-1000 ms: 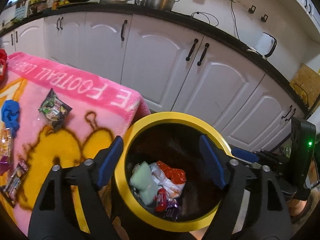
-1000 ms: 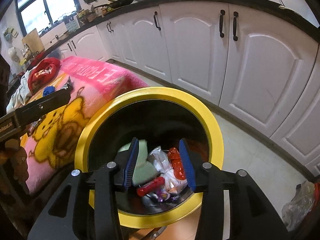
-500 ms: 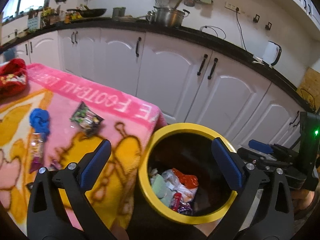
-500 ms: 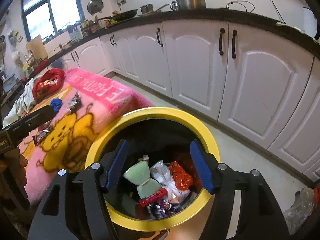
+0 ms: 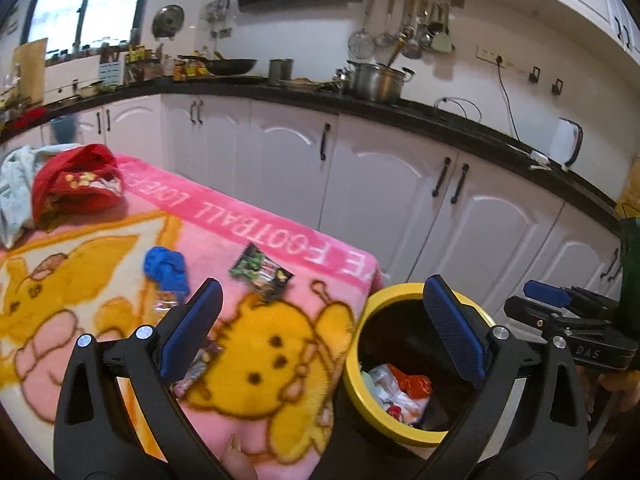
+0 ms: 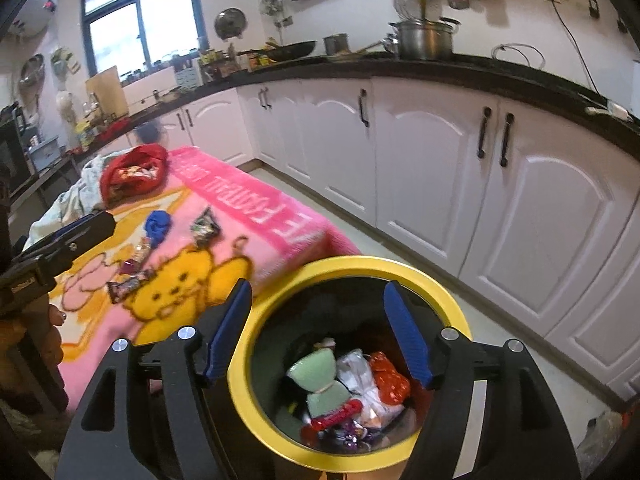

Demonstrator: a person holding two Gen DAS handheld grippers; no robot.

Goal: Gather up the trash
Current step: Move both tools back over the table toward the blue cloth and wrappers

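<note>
Both grippers, left (image 5: pixel 320 332) and right (image 6: pixel 318 330), hang wide and empty above the yellow-rimmed black bin (image 6: pixel 456 312); the dark foil snack wrapper (image 5: pixel 261 273) lies on the pink cartoon blanket (image 5: pixel 280 360), whose plush pile could snag a finger

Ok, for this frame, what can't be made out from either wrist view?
- Bin bottom: both views, hidden under the trash pile and by the rim.
- Wrappers behind the left hand-held gripper finger: left view, partly hidden; print too small in the right view.
- Green packet label: both views, too small.
- Bag on the floor: right view, cut off by the edge.
- Right hand-held gripper: open, empty.
</note>
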